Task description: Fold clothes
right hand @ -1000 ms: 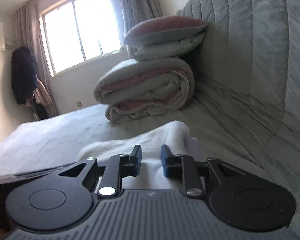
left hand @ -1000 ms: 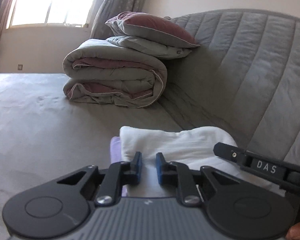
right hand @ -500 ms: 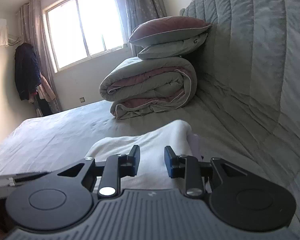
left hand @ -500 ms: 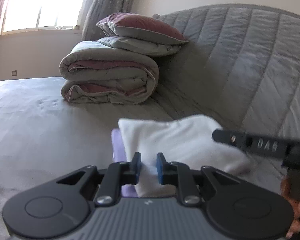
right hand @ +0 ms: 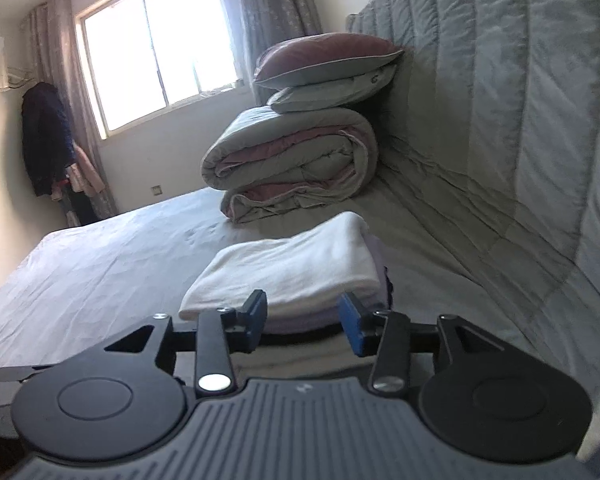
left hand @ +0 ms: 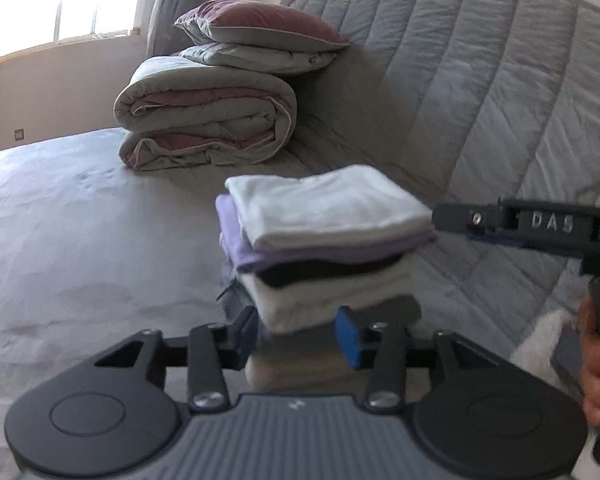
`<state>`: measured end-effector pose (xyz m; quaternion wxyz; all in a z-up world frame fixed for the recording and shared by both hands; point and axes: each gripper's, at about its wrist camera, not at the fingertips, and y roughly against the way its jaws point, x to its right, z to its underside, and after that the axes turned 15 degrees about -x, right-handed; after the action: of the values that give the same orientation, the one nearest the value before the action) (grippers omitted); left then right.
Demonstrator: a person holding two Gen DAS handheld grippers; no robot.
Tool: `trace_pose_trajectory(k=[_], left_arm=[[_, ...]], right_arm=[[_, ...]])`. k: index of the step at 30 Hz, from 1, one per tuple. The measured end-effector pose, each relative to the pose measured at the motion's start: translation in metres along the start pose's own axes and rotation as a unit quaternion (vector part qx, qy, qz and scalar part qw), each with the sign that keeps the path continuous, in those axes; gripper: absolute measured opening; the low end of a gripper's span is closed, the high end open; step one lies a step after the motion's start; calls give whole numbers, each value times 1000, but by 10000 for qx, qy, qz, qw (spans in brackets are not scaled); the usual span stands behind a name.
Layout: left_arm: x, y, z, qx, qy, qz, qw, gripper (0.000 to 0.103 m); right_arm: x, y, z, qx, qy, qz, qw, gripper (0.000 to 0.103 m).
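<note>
Left wrist view: left gripper sits at 6 o'clock, jaws partway apart and opening, blue pads clear of cloth; nothing gripped. The stack of folded clothes stands centre frame on the grey bed, just beyond the fingertips: white top piece, lilac one under it, then black, then more white. At 3 o'clock the right gripper shows side-on (marked DAS), its tip right beside the stack's edge; the person's hand holds its handle at 4 o'clock. Rolled duvet w/ 2 pillows on top at 11 o'clock, against the quilted headboard.

Right wrist view: right gripper at 6 o'clock, jaws about half apart and opening, pads not touching cloth; empty. Stack centre frame, just ahead. Duvet at 12 o'clock, window at 10, hanging clothes at 9.
</note>
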<state>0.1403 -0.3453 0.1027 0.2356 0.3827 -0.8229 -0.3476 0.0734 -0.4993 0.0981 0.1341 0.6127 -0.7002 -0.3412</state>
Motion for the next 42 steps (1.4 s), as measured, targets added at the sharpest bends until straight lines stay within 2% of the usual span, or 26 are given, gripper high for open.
trace_pose_trajectory(k=[2,6,8,10,12,14,19,24,28,35,42], left_arm=[[4,9,6,-68,-70,-142,9999,51],[8,26,17,-198,-101,-252,9994,71],[10,35,21,-193,-82,-319,9993,78],[13,44,24,-175,-67,-443,9988,89],[15,52,26,-187,-43,-570,9982,96],[17,58,30,-335,48,-727,9968,102],[11,71,39,-735,428,-867,9926,102],[2,85,48,-727,675,-1076,9892,102],[1,101,63,-630,779,-1221,9874,102],[9,127,92,-361,645,-1103,9912,102],[17,142,116,-24,496,-1433,9884,102]], right_arm=[[-4,10,5,14,-15,78,10000,53],[-11,29,14,16,-93,142,9999,75],[-16,38,18,4,-38,214,9998,80],[-21,47,21,-6,26,299,9996,96],[-26,55,24,29,81,349,9994,103],[-31,60,25,-29,98,423,9991,103],[-40,72,35,-221,-3,581,9981,103],[-39,80,50,-401,-560,496,9964,103],[-42,87,70,-412,-967,548,9929,103],[-64,114,108,-88,-881,839,9925,103],[-66,127,133,221,-885,1122,9895,103]])
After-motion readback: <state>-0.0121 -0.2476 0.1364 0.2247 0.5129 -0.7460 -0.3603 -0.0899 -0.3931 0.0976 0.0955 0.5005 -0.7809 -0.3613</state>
